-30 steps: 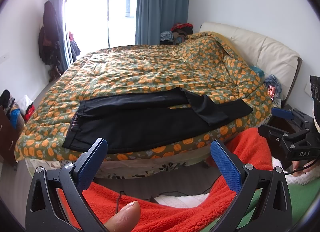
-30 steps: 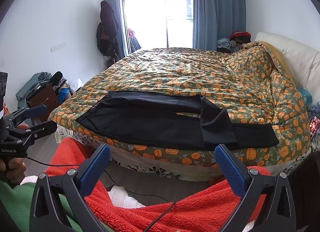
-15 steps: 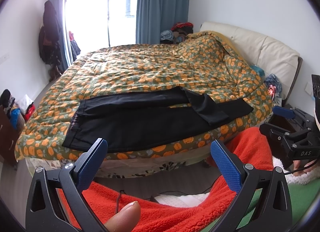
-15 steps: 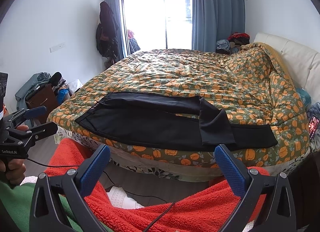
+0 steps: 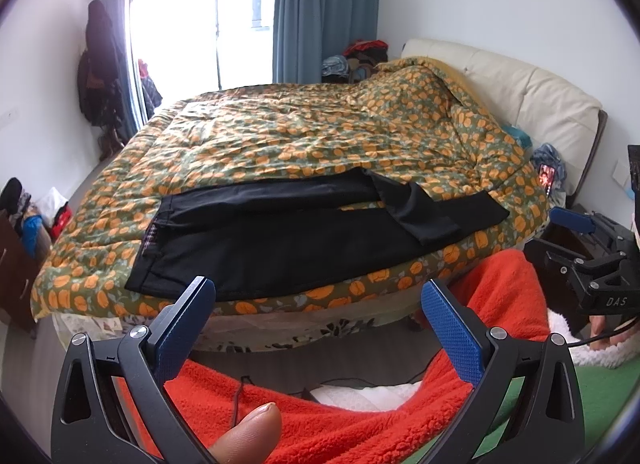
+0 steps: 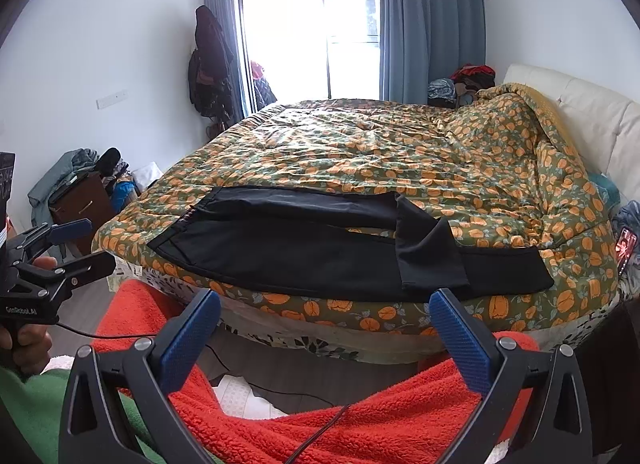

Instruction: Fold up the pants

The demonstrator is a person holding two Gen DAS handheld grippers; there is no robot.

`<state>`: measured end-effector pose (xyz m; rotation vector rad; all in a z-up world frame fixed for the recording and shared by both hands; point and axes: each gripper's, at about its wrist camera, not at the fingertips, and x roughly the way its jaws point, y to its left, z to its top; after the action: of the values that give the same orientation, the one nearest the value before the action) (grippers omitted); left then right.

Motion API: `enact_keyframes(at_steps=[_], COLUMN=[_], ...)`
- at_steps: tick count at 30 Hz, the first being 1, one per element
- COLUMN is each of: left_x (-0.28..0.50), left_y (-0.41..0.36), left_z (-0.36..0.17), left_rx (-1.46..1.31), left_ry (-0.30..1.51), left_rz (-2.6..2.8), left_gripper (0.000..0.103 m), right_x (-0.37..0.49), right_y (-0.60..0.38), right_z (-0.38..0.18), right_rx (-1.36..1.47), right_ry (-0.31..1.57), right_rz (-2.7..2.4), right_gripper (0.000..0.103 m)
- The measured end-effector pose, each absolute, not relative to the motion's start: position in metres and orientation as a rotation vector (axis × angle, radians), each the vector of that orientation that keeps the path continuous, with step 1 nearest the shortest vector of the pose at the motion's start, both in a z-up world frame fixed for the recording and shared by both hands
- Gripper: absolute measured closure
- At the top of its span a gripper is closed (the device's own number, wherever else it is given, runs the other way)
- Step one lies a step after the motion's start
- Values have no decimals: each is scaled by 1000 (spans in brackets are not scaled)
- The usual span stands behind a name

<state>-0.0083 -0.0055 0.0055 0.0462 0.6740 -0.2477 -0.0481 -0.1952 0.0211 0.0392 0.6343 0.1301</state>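
Black pants (image 5: 280, 240) lie flat along the near edge of the bed, waistband to the left, legs to the right; one leg end is folded back over the other. They also show in the right wrist view (image 6: 320, 252). My left gripper (image 5: 316, 304) is open and empty, held off the bed in front of the pants. My right gripper (image 6: 326, 316) is open and empty, also short of the bed edge. Each gripper shows in the other's view: the right gripper (image 5: 576, 248) and the left gripper (image 6: 68, 248), both with jaws apart.
The bed has an orange-patterned green quilt (image 5: 320, 136) and a cream headboard (image 5: 520, 104) at right. Red fleece (image 5: 340, 416) covers the person's legs below the grippers. A dresser with clothes (image 6: 76, 192) stands at left. A phone (image 6: 626, 244) lies at the bed's right edge.
Both views have shifted slightly closer and higher toward the bed. The pants have not moved and both grippers stay open.
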Motion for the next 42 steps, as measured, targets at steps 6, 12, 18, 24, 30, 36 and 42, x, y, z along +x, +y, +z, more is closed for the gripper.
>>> enact_keyframes(at_steps=[6,12,18,24,30,36,42], left_x=[-5,0,0,1,1,-1,0], left_y=[-5,-2,-2,4,-1,-11,-12], left_z=[-1,-6,-7,-12,-12,-8,-7], left_rx=[56,54,56,62,87,106,107], left_ry=[704,739,741,749,759,753,759], left_rz=[-203,-154,-152,-134,-121,-138,-137], left_gripper=[0,0,0,0,0,0,0], right_x=[-45,-43,-42,-42,-42,-42,-41], right_y=[-194,-196,-198,-198,-198,-199,-200], right_z=[21,19,18,17,16,12,11], right_rx=[29,24,26,27,25,22,27], right_ry=[644,653,655,659,660,670,671], right_rz=[111,90,83,81,81,78,80], right_gripper=[0,0,0,0,0,0,0])
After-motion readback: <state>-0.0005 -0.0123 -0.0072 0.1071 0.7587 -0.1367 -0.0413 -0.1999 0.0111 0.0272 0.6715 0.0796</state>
